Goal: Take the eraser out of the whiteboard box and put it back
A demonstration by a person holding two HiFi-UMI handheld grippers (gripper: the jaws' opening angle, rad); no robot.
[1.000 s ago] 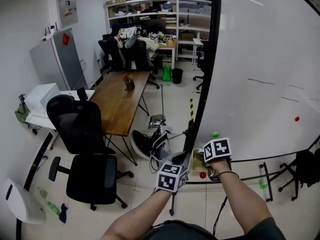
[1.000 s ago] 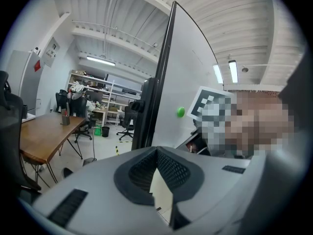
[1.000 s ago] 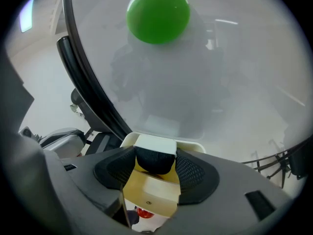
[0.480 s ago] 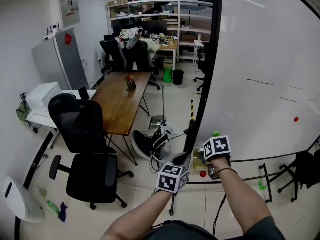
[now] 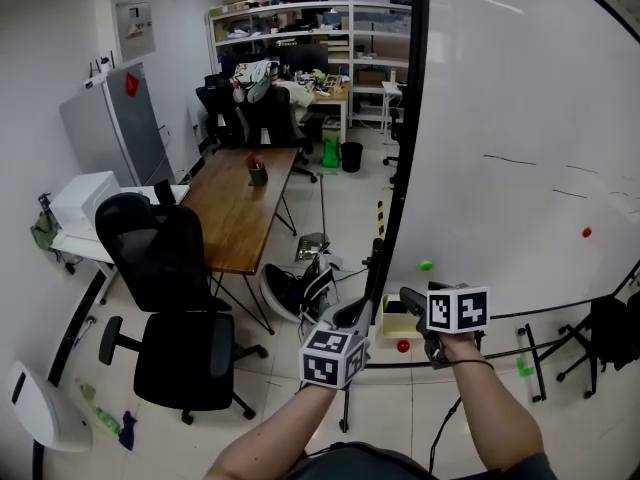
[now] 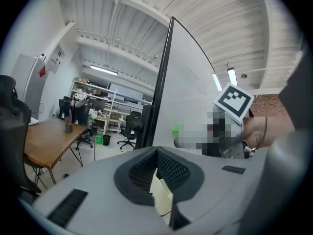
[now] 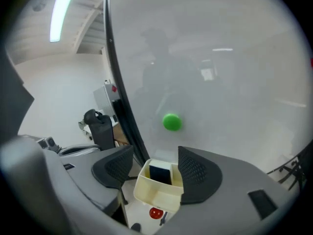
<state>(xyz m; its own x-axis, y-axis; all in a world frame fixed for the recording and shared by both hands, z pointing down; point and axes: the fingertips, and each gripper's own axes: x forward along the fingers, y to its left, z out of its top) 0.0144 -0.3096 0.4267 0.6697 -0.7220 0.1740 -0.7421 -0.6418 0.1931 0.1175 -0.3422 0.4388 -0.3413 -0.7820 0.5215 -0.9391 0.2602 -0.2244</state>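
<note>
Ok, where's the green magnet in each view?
Head view: green magnet on the whiteboard, lower centre-right, above the cream box.
Left gripper view: mid-frame, right of the board's black edge.
Right gripper view: centre, above the box.
Shared landmark: the board's black edge.

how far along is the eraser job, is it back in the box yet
Done: the eraser stands in the back slot of the cream box, so it looks put back. In hand: nothing. The right tongs have just been opening and hang above the box, pads clear of the eraser. Left: probably only drawing the tongs away.
</note>
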